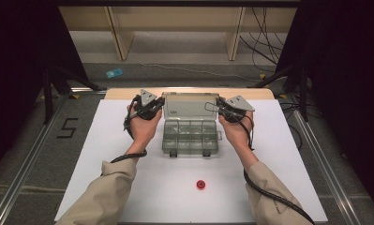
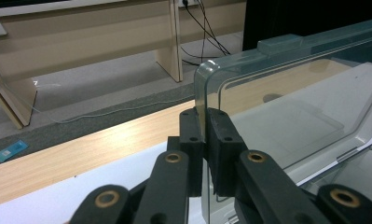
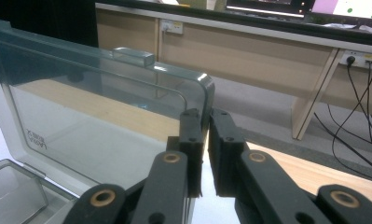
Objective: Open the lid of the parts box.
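A clear plastic compartment box sits mid-table on the white board, its lid swung up and standing nearly upright. My left gripper is at the lid's left edge, my right gripper at its right edge. In the left gripper view the two black jaws of the left gripper are shut on the lid, pinching its rounded corner edge. The right gripper view has the right gripper clamped the same way on the other upper corner of the lid. The compartments look empty.
A small red round object lies on the white board in front of the box. Beyond the table's wooden far edge are a bench, floor cables, a blue card and dark stands at both sides.
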### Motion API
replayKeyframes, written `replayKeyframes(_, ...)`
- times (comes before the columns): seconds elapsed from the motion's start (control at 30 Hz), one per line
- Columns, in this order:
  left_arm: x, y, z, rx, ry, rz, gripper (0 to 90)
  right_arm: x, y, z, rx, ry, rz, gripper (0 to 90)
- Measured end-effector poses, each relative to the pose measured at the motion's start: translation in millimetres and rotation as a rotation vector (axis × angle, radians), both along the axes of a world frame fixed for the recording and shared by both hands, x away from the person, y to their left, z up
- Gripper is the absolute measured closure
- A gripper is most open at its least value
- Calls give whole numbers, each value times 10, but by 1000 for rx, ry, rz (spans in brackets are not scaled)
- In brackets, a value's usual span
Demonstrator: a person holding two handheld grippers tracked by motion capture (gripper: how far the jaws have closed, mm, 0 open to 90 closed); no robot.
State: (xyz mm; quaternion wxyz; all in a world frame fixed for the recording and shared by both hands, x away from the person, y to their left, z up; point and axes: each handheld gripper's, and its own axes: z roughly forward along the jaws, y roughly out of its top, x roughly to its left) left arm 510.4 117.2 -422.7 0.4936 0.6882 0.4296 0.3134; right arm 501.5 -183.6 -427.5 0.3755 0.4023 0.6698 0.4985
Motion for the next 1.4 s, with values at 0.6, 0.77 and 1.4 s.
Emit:
replayKeyframes(0.6, 50, -11, -70, 4, 10, -2, 845, 65, 4, -27, 2, -3, -2, 846)
replayKeyframes(0.77, 65, -15, -83, -2, 8, 3, 846, 83, 5, -46, 9, 0, -6, 844)
replayKeyframes(1.4, 113, -22, -140, -6, 17, 11, 844, 139, 15, -131, -6, 22, -12, 839)
